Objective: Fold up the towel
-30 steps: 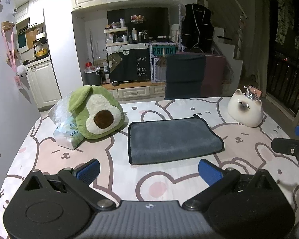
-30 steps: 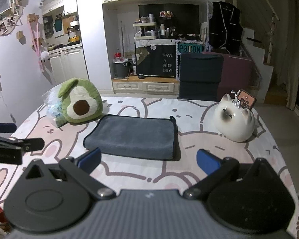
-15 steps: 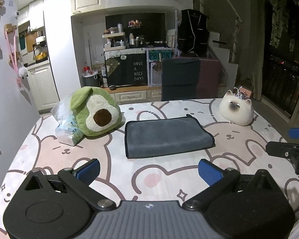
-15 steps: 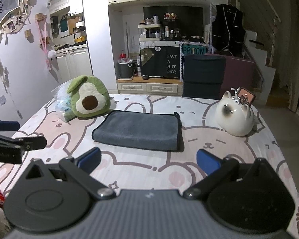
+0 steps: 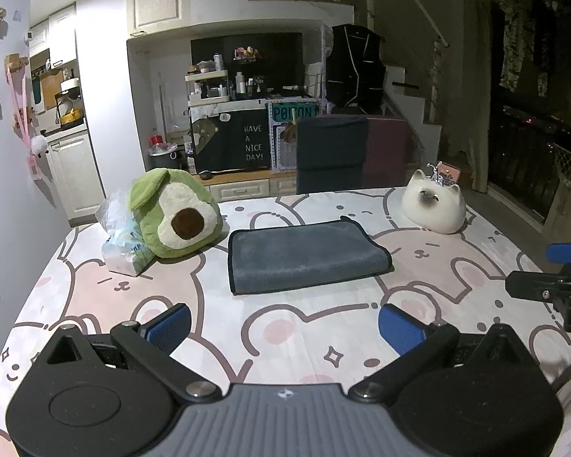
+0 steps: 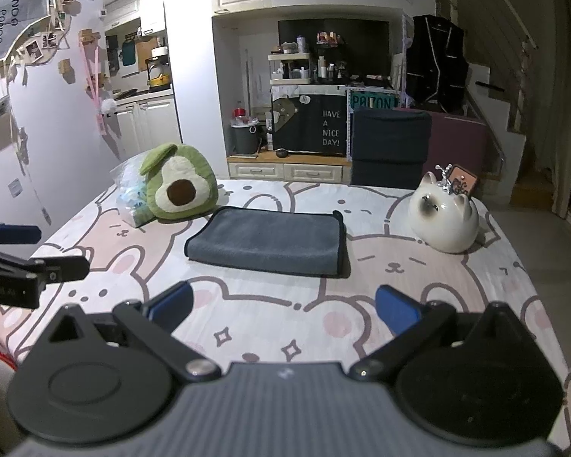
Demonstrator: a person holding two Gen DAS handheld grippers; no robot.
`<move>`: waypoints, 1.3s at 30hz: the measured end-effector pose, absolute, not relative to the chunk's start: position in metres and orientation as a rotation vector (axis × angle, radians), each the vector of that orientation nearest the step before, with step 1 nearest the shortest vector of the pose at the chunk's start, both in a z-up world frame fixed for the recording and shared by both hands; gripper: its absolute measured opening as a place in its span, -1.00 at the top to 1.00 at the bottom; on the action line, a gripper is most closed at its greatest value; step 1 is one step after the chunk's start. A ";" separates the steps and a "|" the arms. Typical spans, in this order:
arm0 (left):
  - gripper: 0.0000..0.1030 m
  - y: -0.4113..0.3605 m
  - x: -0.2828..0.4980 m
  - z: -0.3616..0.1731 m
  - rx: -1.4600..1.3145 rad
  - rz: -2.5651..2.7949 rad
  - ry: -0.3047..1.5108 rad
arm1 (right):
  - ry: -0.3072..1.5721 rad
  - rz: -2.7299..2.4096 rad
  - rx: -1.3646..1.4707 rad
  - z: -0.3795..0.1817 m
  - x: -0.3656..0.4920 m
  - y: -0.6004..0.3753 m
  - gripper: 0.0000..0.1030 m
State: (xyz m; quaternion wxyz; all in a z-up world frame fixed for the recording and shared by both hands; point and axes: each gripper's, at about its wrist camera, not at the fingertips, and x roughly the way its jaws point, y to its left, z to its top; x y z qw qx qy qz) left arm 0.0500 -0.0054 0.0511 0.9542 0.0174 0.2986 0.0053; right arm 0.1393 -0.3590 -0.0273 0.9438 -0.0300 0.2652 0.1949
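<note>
Grey plush towel (image 5: 304, 255), folded rectangular

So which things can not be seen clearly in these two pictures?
- Gray towel: underside and inner layers hidden by its own top layer, both views.
- Plastic bag: partly hidden behind the avocado plush; its contents are unreadable.
- Right gripper: cut off by the frame edge in the left wrist view.
</note>
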 end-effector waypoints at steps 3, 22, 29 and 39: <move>-1.00 -0.004 0.044 0.051 0.026 0.001 0.604 | 0.536 0.403 -0.060 -0.029 0.131 -0.361 -0.99; -1.00 -0.001 0.013 0.040 0.010 -0.009 0.599 | 0.519 0.456 -0.084 -0.033 0.105 -0.364 -0.99; -1.00 -0.004 0.005 0.036 0.017 -0.015 0.600 | 0.509 0.447 -0.069 -0.035 0.103 -0.370 -0.99; -1.00 -0.004 0.000 0.032 0.014 -0.017 0.603 | 0.500 0.446 -0.068 -0.038 0.101 -0.368 -0.99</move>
